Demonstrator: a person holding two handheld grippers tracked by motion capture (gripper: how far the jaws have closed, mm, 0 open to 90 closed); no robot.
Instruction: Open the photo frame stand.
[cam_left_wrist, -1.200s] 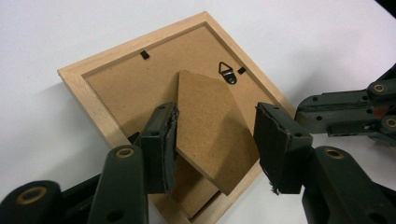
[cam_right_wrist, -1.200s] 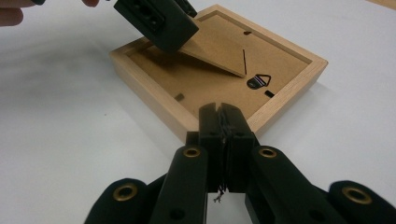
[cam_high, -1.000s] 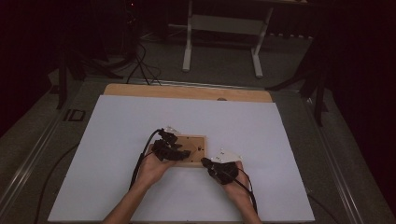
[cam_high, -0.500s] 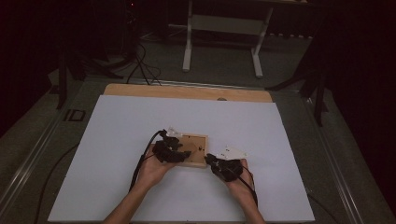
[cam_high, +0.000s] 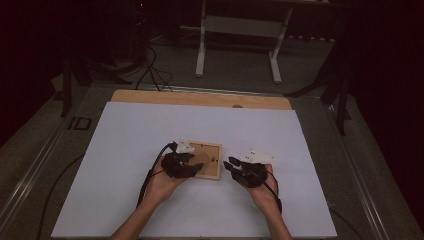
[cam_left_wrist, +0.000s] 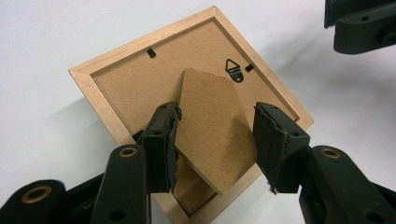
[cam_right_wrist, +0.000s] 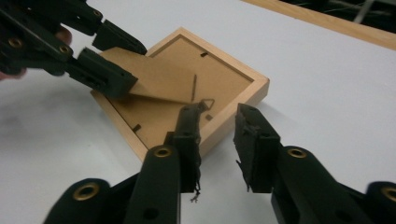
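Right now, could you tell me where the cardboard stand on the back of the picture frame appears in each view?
High view: the cardboard stand sits mid-table on the picture frame, under the left hand-held gripper.
Left gripper view: centre, between the black jaws.
Right gripper view: upper left, between the other gripper's jaws.
Shared landmark: the triangular metal hanger on the frame's back.

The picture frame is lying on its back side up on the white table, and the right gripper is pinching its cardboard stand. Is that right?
Almost. The picture frame does lie back side up on the white table, but it is the left gripper whose jaws sit on either side of the cardboard stand, as the left gripper view shows. The right gripper has just been opening, with nothing between its jaws.
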